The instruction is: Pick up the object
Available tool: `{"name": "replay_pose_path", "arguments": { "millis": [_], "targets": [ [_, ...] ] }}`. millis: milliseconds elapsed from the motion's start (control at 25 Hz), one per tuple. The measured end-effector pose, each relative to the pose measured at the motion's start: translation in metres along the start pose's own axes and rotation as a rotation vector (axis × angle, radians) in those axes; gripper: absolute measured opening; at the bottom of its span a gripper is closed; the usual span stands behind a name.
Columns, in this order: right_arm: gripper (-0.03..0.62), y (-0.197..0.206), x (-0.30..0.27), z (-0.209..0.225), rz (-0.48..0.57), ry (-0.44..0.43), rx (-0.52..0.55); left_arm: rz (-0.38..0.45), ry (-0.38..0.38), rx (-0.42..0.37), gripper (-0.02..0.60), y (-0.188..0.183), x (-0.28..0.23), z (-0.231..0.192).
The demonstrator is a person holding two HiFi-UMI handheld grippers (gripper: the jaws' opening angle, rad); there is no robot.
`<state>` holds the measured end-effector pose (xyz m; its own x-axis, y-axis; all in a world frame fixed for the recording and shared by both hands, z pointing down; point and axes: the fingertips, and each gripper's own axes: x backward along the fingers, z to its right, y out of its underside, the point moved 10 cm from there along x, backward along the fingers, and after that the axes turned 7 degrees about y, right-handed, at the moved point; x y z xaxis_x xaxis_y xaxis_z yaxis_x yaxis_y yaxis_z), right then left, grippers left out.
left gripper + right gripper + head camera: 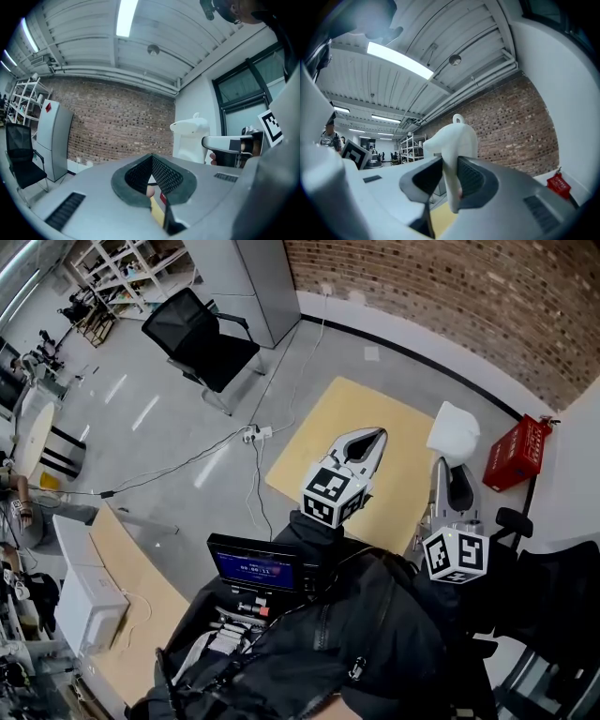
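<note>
A white moulded figure with a small loop on top (452,140) is held up in the air, and my right gripper (450,173) is shut on its lower part. In the head view the figure (454,432) sticks out past the right gripper (457,486), above the right edge of a yellow tabletop (347,423). My left gripper (364,448) hovers over the same tabletop; its jaws (152,161) meet at the tips with nothing between them. From the left gripper view the white figure (190,140) and the right gripper (229,144) show off to the right.
A red box (516,451) sits on the floor by the brick wall, right of the table. A black office chair (202,338) stands at the back left, with a cable and power strip (255,434) on the floor. A small screen (255,566) is close below me.
</note>
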<state>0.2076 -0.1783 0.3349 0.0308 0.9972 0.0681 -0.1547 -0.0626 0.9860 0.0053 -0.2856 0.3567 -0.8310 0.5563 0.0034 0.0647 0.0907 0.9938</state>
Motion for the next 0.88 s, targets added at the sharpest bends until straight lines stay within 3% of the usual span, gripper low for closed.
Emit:
{"name": "replay_pose_path", "arguments": {
  "millis": [880],
  "targets": [
    [0.106, 0.0001, 0.0053, -0.0022, 0.01, -0.001, 0.003, -0.011, 0.008, 0.01, -0.003, -0.0008, 0.0028, 0.0046]
  ]
}}
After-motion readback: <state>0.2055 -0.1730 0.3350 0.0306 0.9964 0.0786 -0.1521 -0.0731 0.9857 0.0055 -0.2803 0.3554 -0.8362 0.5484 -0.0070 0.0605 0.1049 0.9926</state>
